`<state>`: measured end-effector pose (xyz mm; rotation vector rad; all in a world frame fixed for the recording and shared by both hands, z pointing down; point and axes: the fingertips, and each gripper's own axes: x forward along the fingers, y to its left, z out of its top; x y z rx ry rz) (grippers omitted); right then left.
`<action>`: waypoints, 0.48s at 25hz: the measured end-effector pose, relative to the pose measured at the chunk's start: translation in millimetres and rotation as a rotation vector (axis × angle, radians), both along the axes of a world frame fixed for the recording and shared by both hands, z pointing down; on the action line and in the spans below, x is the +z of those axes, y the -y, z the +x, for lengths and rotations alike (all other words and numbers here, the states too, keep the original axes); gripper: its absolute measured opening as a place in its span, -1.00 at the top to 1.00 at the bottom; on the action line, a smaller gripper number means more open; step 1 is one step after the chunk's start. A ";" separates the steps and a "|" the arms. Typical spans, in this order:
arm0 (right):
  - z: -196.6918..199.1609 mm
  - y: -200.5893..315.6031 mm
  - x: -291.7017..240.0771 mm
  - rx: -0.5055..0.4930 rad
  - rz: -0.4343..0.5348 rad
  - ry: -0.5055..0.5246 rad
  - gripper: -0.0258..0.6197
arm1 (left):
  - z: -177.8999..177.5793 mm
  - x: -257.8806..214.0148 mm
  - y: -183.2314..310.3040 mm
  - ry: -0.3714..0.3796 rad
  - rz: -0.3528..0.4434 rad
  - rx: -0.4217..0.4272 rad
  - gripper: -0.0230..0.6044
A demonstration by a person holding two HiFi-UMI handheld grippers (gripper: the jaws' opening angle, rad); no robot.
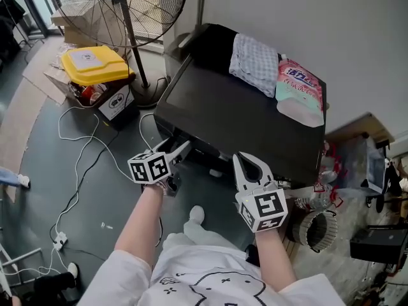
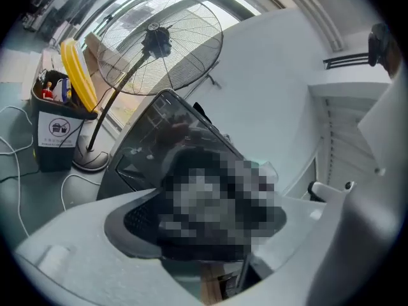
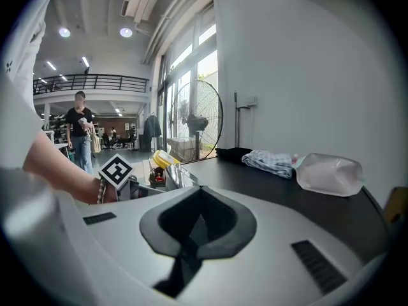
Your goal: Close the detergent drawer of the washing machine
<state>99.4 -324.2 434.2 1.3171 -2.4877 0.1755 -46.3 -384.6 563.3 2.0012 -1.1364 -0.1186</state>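
The washing machine [image 1: 236,123] is black and stands against a white wall, seen from above with its flat top facing up. A crumpled checked cloth [image 1: 254,62] and a pink and white pouch [image 1: 298,91] lie side by side at the back of that top, touching each other. The detergent drawer [image 1: 203,150] sits at the upper left of the machine's front, under the front edge. The head view does not show clearly how far it sticks out. The left gripper [image 1: 175,146] points at this corner with its tips just beside the drawer. Its jaws are spread apart, and what lies between them cannot be made out. The right gripper [image 1: 241,161] is held near the middle of the front edge, with its jaws pressed together on nothing. To the left of the machine a standing fan [image 1: 121,5] rises from a round base on the grey floor. A bin with a yellow lid [image 1: 95,65] stands beside the fan. White cables [image 1: 76,171] trail across the floor near the bin.
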 end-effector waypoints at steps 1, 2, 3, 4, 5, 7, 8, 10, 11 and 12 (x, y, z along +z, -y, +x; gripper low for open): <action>-1.1 -2.0 -1.5 -0.002 0.003 0.001 0.92 | -0.4 -0.1 -1.4 0.012 -0.007 -0.008 -0.15; -2.4 -4.4 -3.4 -0.005 0.008 0.000 0.92 | -1.5 -0.1 -3.6 0.024 -0.015 -0.021 -0.15; -3.5 -6.9 -5.9 -0.009 0.014 -0.001 0.93 | -4.1 -0.1 -6.4 0.035 -0.020 -0.037 -0.15; -4.4 -9.4 -8.7 -0.011 0.020 -0.001 0.93 | -7.3 -1.3 -9.5 0.044 -0.018 -0.052 -0.15; -4.8 -11.9 -11.8 -0.012 0.028 -0.002 0.92 | -10.5 -4.8 -12.8 0.047 -0.010 -0.063 -0.15; -5.1 -17.3 -18.3 -0.008 0.042 0.001 0.92 | -17.8 -15.6 -20.3 0.061 0.016 -0.069 -0.15; -5.5 -20.2 -21.4 -0.005 0.049 0.004 0.93 | -22.2 -22.2 -24.5 0.077 0.033 -0.068 -0.15; -7.2 -27.0 -26.9 0.000 0.062 0.009 0.92 | -30.9 -38.4 -33.0 0.112 0.077 -0.062 -0.15; -8.3 -30.8 -29.6 0.003 0.067 0.012 0.92 | -34.3 -47.2 -37.5 0.133 0.101 -0.057 -0.15; -9.2 -35.0 -32.4 0.005 0.073 0.016 0.92 | -36.7 -56.1 -42.4 0.158 0.127 -0.050 -0.15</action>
